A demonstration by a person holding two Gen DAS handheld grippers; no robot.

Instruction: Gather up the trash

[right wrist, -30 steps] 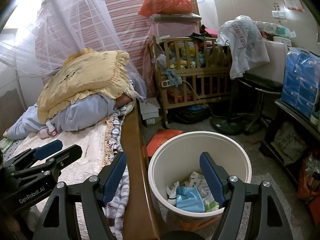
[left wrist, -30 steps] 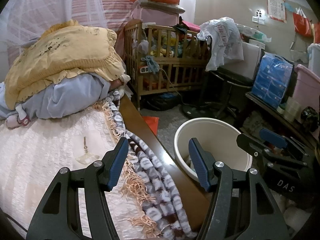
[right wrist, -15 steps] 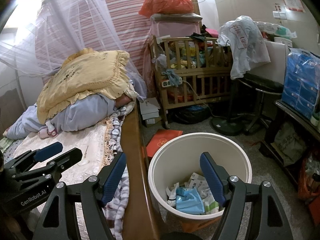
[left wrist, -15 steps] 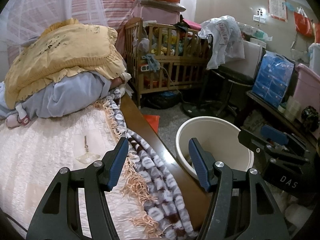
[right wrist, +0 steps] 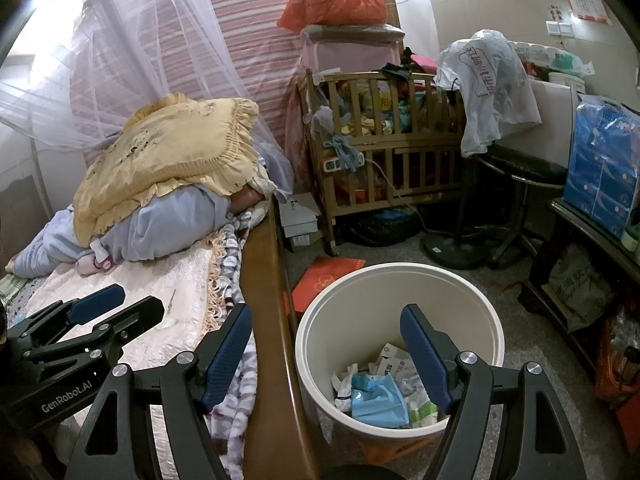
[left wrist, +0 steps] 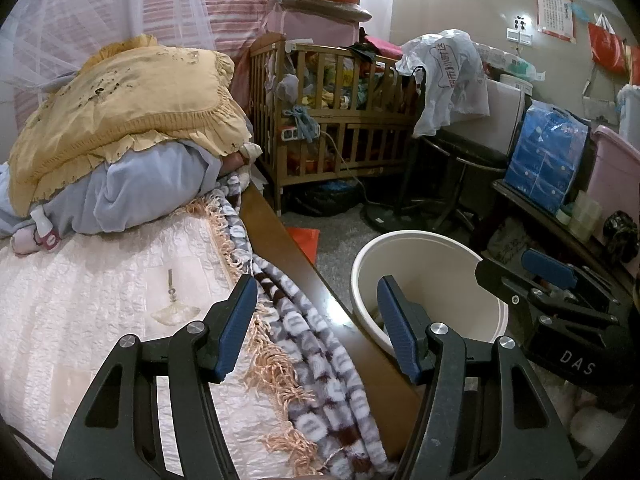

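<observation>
A cream trash bin (right wrist: pixel 400 292) stands on the floor beside the bed's wooden side rail (right wrist: pixel 266 280). Inside it lie crumpled papers, wrappers and a blue face mask (right wrist: pixel 376 396). My right gripper (right wrist: pixel 326 344) hangs open over the near rim of the bin, nothing between its blue pads. My left gripper (left wrist: pixel 316 312) is open too, over the bed edge and the fringed blanket (left wrist: pixel 316 360), with the bin (left wrist: pixel 430 276) to its right. On the pale bedspread lies a small clear wrapper with a thin stick (left wrist: pixel 173 304). Each gripper shows at the edge of the other's view.
A yellow frilled pillow (left wrist: pixel 120 112) and a bundle of blue bedding (left wrist: pixel 148 188) are piled at the head of the bed. A wooden crib (right wrist: pixel 380 152), a black stool (right wrist: pixel 516 172), a red folder (right wrist: pixel 328 280) on the floor and a cluttered dark shelf (right wrist: pixel 584 240) ring the bin.
</observation>
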